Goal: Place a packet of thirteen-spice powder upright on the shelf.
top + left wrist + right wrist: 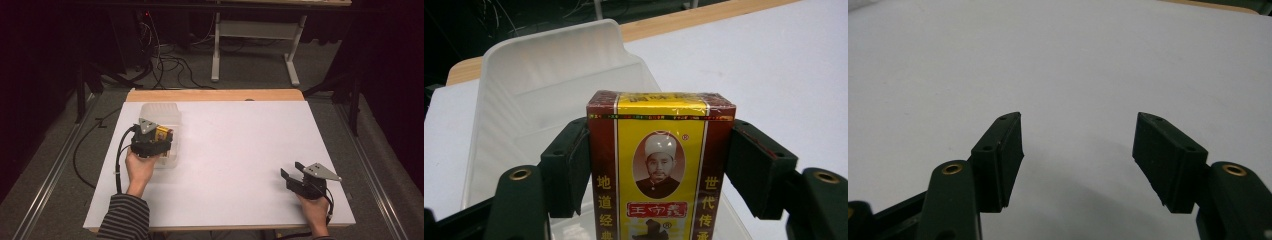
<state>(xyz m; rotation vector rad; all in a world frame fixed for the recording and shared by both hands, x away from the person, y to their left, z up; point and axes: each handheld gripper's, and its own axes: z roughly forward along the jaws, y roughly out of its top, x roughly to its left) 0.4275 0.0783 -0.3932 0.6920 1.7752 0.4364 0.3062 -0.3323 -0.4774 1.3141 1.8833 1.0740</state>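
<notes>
1. Box (660, 170): glossy red-and-yellow carton, printed portrait and Chinese text, pinched on both sides by left gripper (659, 170); bottom cut off by frame edge.
2. Box sits over translucent white plastic tray (549, 75), ribbed walls, rounded corners, at the table's left; whether it touches the tray floor can't be told.
3. Right gripper (1078, 150): jaws spread, nothing between, above matte white tabletop (1058, 60).
4. Striped sleeve (125, 217) on left forearm.
</notes>
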